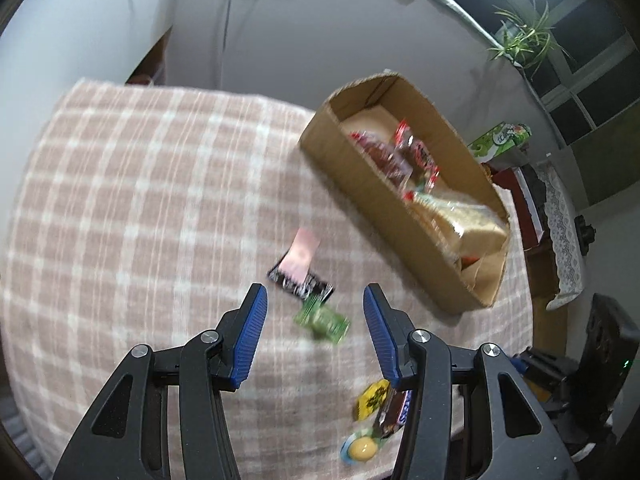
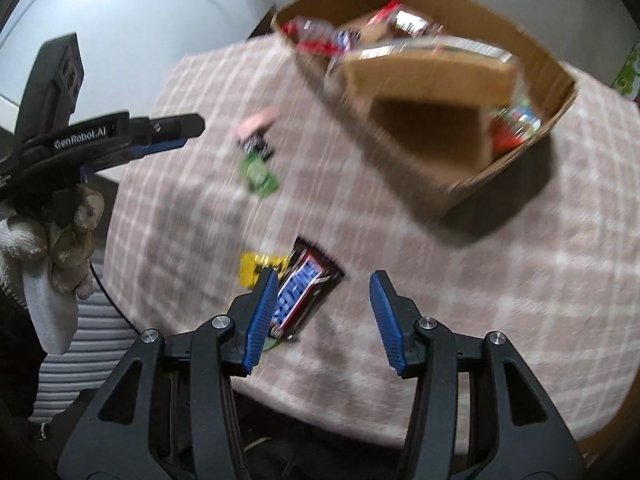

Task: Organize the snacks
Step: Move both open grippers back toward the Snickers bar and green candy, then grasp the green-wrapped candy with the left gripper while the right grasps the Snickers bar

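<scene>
While both tongs gape empty, left tongs [image 2: 188,130] read "GenRobot.AI".

Both views: dim indoor light, strong fisheye bending w/ dark vignette at corners. Heavy motion blur on checked tablecloth [image 1: 140,208] and snacks; gripper bodies stay sharp. Cardboard box [image 2: 460,184] casts soft shadow toward tablecloth's near edge. Glare at left view's top-right corner.

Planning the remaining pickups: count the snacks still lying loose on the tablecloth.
6: pink packet, black packet, green packet mid-cloth; yellow packet, brown bar, round yellow-blue one near the edge. Others may hide.
</scene>
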`<state>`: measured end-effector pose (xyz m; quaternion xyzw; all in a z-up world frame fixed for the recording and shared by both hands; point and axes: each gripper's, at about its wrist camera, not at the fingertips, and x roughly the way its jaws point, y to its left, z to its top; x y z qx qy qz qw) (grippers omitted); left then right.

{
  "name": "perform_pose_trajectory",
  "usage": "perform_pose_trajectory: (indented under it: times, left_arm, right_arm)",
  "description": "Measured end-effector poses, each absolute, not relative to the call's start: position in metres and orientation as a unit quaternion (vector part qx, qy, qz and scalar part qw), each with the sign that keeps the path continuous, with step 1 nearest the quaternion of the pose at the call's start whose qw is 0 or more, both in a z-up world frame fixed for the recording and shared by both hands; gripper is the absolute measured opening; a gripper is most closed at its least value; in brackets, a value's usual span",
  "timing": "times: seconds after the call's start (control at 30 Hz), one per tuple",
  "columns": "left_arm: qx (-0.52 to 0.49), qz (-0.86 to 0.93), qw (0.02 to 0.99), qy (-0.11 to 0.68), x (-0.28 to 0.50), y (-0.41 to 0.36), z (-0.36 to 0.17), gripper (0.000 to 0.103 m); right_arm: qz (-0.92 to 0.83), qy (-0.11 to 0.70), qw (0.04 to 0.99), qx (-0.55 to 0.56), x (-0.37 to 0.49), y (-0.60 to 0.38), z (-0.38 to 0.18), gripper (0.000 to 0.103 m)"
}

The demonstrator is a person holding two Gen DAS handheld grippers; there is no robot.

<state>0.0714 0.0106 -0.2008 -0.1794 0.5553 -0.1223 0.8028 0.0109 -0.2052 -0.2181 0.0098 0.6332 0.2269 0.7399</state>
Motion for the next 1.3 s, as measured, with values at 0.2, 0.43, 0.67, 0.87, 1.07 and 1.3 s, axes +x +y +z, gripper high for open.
perform_pose_trajectory:
  times: [0.2,0.43,0.67,0.87,1.07,1.3]
  left_arm:
    - [-0.198,-0.125,0.781,0.579,0.053,0.004,-0.224,0.049]
    - [-0.197,-0.126,0.767,0.597,0.052,-0.015,-0.242,0.049]
    - [-0.187,-0.112,0.772,0.597,0.068,-0.033,-0.248,0.049]
    - [-0.133,-0.103,0.79,0.59,0.076,-0.056,-0.245,0.049]
    - [-0.067,-0.094,0.806,0.58,0.072,-0.076,-0.245,0.038]
    - [-0.049,-0.088,0.815,0.571,0.067,-0.07,-0.247,0.012]
  right_arm:
    - [0.228,0.656,0.72,0.014,0.005,-0.194,-0.237,0.05]
    - [0.215,0.664,0.716,0.019,0.007,-0.188,-0.247,0.05]
    - [0.194,0.661,0.725,-0.005,0.008,-0.18,-0.254,0.05]
    - [0.192,0.659,0.727,-0.015,0.008,-0.174,-0.256,0.05]
    - [0.191,0.656,0.73,-0.014,0.01,-0.175,-0.254,0.042]
    - [0.191,0.652,0.734,-0.018,0.013,-0.184,-0.246,0.035]
